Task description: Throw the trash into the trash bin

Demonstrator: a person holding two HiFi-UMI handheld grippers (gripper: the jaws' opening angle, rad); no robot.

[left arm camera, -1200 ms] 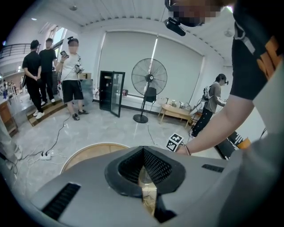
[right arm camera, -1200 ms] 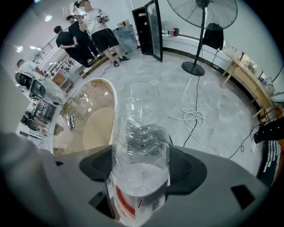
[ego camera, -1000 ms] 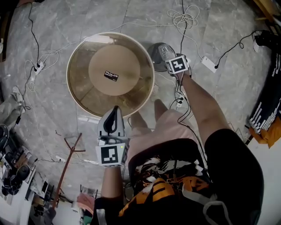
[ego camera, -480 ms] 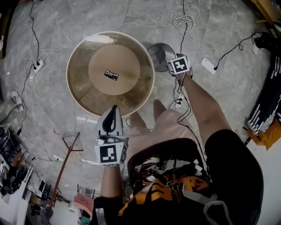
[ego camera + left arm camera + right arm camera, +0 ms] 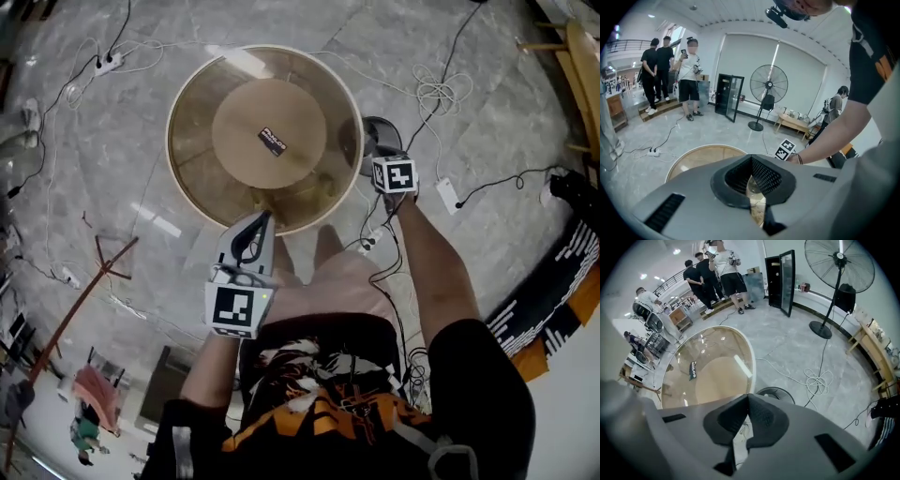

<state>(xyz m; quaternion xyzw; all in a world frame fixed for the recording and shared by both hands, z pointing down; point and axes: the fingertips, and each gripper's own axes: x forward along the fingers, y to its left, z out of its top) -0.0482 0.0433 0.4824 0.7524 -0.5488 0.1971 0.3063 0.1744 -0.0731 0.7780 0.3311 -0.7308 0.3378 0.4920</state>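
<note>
Trash is in neither gripper, so the drop looks done. Best next move is probably lifting the right gripper [image 5: 748,403] straight up, clear of the floor cables [image 5: 439,94]. Its jaws are clenched on nothing. The left gripper [image 5: 261,221], lower centre, looks clenched and empty too. The grey trash bin [image 5: 377,133] sits upper right of centre, just beyond the right gripper's tips.

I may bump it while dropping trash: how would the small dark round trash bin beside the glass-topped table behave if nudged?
The small dark round trash bin looks small beside the round glass-topped table, so it is probably light. On the polished grey stone floor it would likely slide rather than tip.
</note>
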